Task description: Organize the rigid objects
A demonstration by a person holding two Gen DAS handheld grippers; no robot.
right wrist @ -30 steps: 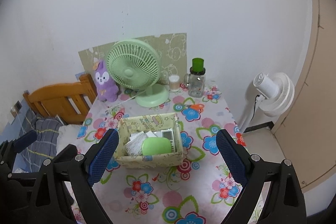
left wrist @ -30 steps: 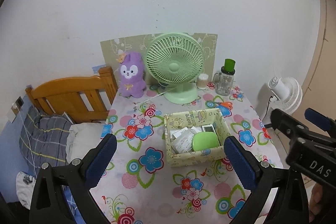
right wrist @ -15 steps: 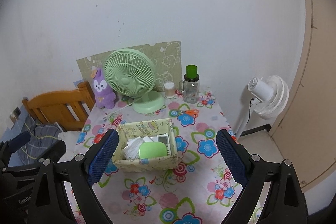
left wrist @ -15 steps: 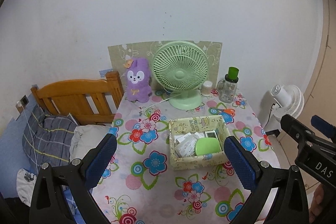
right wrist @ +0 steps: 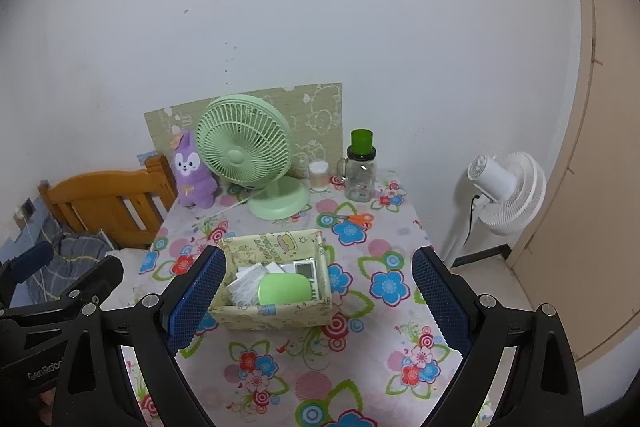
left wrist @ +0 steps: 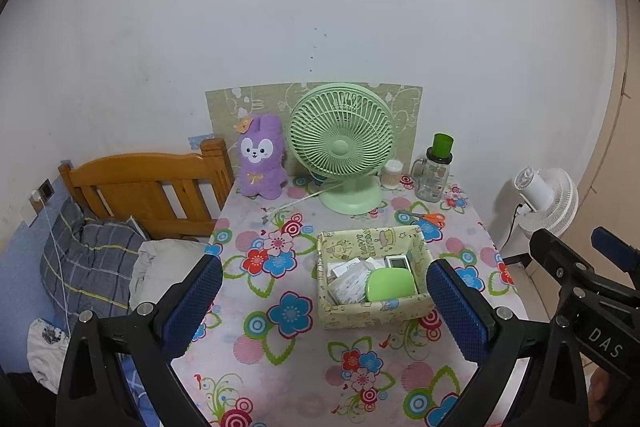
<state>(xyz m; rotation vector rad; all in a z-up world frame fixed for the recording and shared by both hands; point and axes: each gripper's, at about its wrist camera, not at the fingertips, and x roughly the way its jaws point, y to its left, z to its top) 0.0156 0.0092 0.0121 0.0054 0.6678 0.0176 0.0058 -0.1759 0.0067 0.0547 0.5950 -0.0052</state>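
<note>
A pale yellow patterned box (left wrist: 374,309) (right wrist: 276,321) sits in the middle of the floral table. Inside lie a green oval case (left wrist: 390,283) (right wrist: 283,289), a small white device with a screen (left wrist: 398,262) (right wrist: 305,269) and white packets (left wrist: 346,277). Orange-handled scissors (left wrist: 428,217) (right wrist: 354,219) lie behind the box. My left gripper (left wrist: 324,311) hovers open above the table's near side, with nothing between its blue pads. My right gripper (right wrist: 316,301) is also open and empty, held over the near edge. Each gripper shows at the edge of the other's view.
At the back stand a green desk fan (left wrist: 342,147), a purple plush rabbit (left wrist: 260,157), a small jar (left wrist: 391,173) and a glass mug with a green lid (left wrist: 434,171). A wooden bed frame (left wrist: 140,187) is left; a white floor fan (right wrist: 506,187) is right.
Both views have pulled back and up from the table, so the box and fan look smaller. Both grippers stayed open; nothing on the table moved.
</note>
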